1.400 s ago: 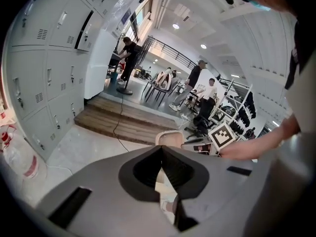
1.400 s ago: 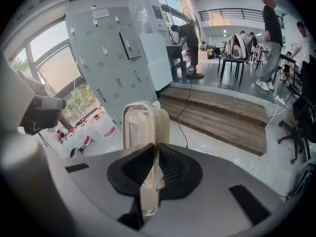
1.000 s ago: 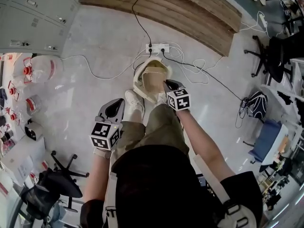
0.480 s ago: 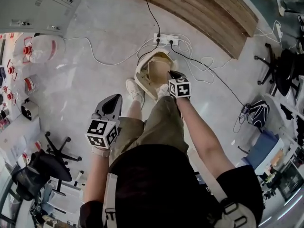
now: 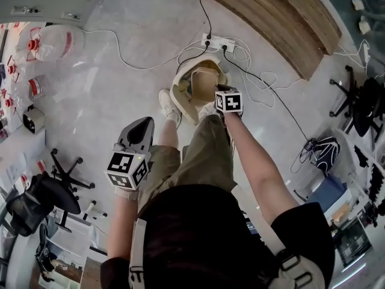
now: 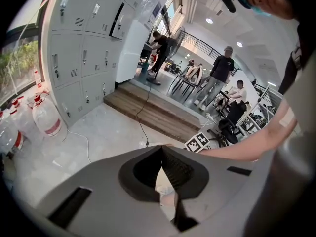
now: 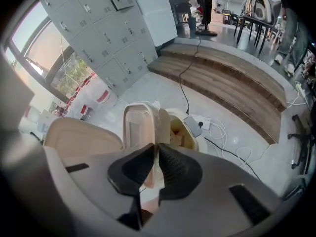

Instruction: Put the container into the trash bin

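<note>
The right tongs gripped the container by its rim, over the open trash bin at twelve o'clock. Only the drop remained. The left tongs were closed and empty.

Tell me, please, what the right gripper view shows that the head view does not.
Only the right gripper view shows the right gripper's jaws shut on the container's edge, plus a window. Only the head view shows the left gripper, beside the person's leg, and a shoe. Both show the trash bin and wooden step.
</note>
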The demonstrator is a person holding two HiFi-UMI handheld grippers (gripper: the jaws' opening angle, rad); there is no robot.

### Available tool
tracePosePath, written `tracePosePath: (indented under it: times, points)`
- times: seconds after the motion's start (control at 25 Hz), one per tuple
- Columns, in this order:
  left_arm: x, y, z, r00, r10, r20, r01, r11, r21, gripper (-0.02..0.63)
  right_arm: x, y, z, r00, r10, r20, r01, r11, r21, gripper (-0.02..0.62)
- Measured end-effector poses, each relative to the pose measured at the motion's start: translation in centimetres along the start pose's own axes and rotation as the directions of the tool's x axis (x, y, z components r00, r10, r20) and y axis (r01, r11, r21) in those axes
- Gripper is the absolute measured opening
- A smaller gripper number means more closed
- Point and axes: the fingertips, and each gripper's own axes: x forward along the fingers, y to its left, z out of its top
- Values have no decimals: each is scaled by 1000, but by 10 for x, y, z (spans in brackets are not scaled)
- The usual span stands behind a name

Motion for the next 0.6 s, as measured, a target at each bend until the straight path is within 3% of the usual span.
tracePosePath:
  times: [0.6]
  points:
    - [6, 8, -37, 997, 66, -34, -69, 994, -82, 8, 71, -28, -14, 994, 4, -111, 4, 997, 73, 44]
